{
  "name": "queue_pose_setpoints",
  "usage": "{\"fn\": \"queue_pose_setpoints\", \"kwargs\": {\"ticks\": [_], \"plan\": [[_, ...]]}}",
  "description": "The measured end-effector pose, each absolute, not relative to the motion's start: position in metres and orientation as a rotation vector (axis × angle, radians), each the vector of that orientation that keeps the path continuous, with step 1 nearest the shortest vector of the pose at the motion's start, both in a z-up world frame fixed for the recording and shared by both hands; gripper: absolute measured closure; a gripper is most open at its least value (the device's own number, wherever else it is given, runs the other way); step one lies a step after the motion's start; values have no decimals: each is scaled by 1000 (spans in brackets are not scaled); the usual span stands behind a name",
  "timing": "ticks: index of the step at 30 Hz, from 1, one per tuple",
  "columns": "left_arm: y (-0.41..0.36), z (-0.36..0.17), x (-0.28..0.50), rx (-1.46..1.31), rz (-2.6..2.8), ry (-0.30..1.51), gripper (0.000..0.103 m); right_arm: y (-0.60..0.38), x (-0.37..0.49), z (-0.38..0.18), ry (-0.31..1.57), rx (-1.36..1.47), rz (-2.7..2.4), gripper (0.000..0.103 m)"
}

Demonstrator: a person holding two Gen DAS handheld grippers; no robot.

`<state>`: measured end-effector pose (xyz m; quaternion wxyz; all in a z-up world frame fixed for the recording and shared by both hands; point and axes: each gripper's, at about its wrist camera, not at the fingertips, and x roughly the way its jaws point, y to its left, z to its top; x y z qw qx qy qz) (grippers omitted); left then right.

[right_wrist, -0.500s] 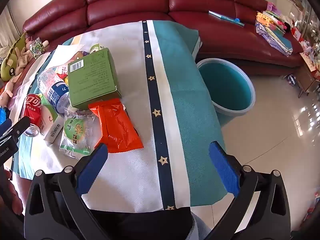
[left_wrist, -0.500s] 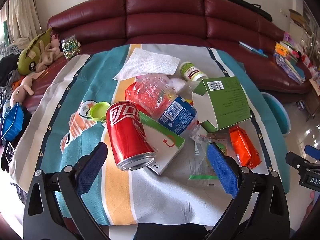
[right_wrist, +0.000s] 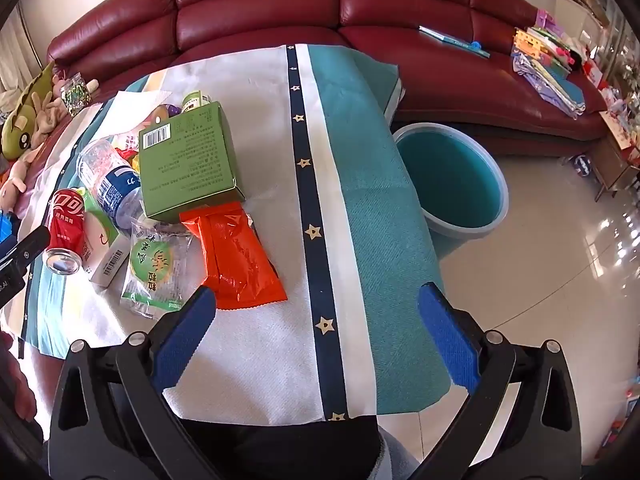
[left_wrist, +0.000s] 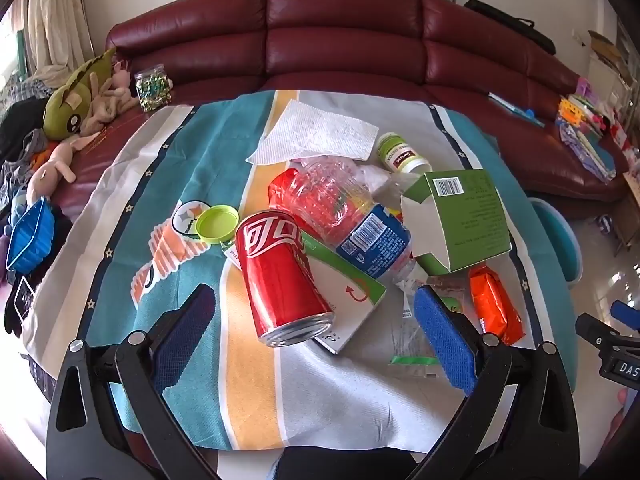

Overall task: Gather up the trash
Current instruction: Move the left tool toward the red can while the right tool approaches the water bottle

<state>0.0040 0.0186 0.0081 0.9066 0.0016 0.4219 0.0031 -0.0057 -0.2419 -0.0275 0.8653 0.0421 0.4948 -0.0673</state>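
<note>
Trash lies in a pile on the striped tablecloth (left_wrist: 180,184). A red soda can (left_wrist: 280,276) lies on its side on a white and green carton (left_wrist: 344,300), with a crushed plastic bottle (left_wrist: 352,216), a green box (left_wrist: 464,220), an orange packet (left_wrist: 494,304) and a clear snack wrapper (right_wrist: 158,270) beside it. My left gripper (left_wrist: 316,336) is open, with the can's end between its pads. My right gripper (right_wrist: 320,332) is open and empty over the cloth, its left pad (right_wrist: 184,336) near the orange packet (right_wrist: 236,252). A blue bin (right_wrist: 452,184) stands on the floor to the right.
A paper towel (left_wrist: 316,136), a small supplement bottle (left_wrist: 402,154) and a green lid (left_wrist: 218,224) lie further back. A dark red sofa (left_wrist: 344,40) runs behind the table, with plush toys (left_wrist: 76,108) on its left and papers (right_wrist: 552,60) on its right. Tiled floor (right_wrist: 560,280) is right of the table.
My left gripper has moved slightly forward toward the red can. My right gripper has moved a little closer to the orange packet. Both stay open.
</note>
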Motion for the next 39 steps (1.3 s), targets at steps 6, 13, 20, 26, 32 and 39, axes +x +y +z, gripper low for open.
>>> {"fn": "queue_pose_setpoints", "kwargs": {"ticks": [6,13,20,26,32,39], "plan": [[22,8,6,1,12,877,4,-243,-3,-30,1048,91,-141,6],[24,7,5,-1,10,879,4,-243,-2,-32,1051,88,-140,6],[28,3,6,-2,10,886,4,-243,0,-33,1061,92,-141,6],[28,2,5,-4,10,887,4,-243,1,-34,1064,89,-141,6],[29,-1,7,-7,10,900,4,-241,3,-36,1070,86,-141,6],[30,-4,10,-10,11,917,4,-240,4,-39,1079,84,-136,6]]}}
